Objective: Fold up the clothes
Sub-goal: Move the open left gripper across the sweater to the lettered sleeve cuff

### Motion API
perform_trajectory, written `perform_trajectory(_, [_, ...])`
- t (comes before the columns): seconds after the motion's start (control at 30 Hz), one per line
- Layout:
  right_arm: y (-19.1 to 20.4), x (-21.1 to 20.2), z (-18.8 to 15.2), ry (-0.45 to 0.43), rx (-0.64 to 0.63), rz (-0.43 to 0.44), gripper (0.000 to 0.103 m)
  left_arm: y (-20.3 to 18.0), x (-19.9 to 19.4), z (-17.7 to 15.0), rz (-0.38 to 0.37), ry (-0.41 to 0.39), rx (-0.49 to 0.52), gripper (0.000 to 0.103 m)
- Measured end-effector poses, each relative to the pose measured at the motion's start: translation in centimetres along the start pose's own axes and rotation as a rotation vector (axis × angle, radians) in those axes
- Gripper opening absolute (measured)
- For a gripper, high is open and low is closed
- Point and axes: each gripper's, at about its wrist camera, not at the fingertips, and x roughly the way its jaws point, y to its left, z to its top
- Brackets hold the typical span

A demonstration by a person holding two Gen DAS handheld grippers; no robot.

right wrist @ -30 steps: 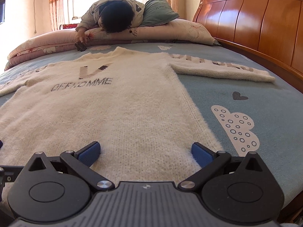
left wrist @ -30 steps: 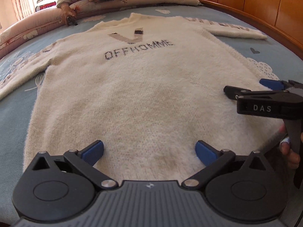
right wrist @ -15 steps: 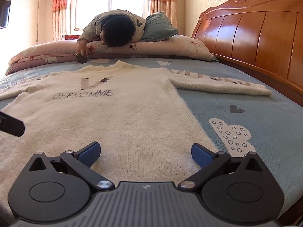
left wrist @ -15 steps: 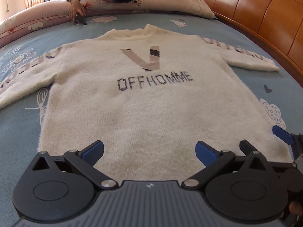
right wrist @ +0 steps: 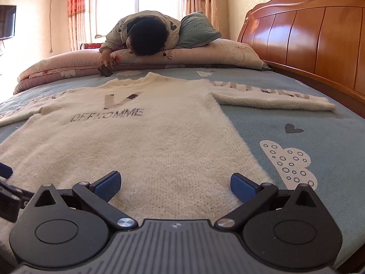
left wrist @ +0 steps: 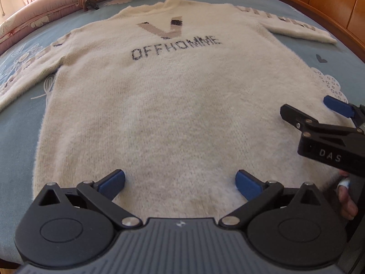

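Claws first: the left claw [left wrist: 180, 182] is released, its blue pads spread wide over the sweater [left wrist: 173, 96] hem, nothing between them. The right claw [right wrist: 174, 183] is likewise released, pads wide apart, over the hem near the sweater's right edge. In the left wrist view the right claw sits just beside the left, at the right side of the frame, with fingers of a hand [left wrist: 346, 202] visible below it.

Sweater: cream, fuzzy knit, lying flat and face up on the bed [right wrist: 308, 123], hem nearest the claws, collar farthest. Both sleeves lie spread outward. The chest carries a "V" mark above the lettering "OFFHOMME".

Bed: blue sheet with cloud and heart prints. A wooden headboard [right wrist: 319, 45] runs along the right side.

Far end: a person [right wrist: 141, 34] leans over a floral quilt [right wrist: 68, 65] beyond the collar, one hand touching a small dark object on the sheet.
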Motion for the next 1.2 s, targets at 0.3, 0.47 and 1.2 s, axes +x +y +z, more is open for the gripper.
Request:
perform_trajectory(0.3, [0.5, -2.0, 0.8, 0.014, 0.032, 0.159, 0.103, 2.3, -2.0, -0.3, -0.025, -0.071, -0.155, 0.102])
perform_trajectory(0.47, [-0.9, -1.3, -0.1, 0.088, 0.102, 0.123, 0.103, 1.1, -1.5, -2.1, -0.025, -0.038, -0.071, 0.102])
perform_trajectory(1.2, [-0.4, -1.3, -2.0, 0.015, 0.012, -0.044, 0.103, 3.3, -3.6, -3.6, -0.352, -0.108, -0.186, 0.102])
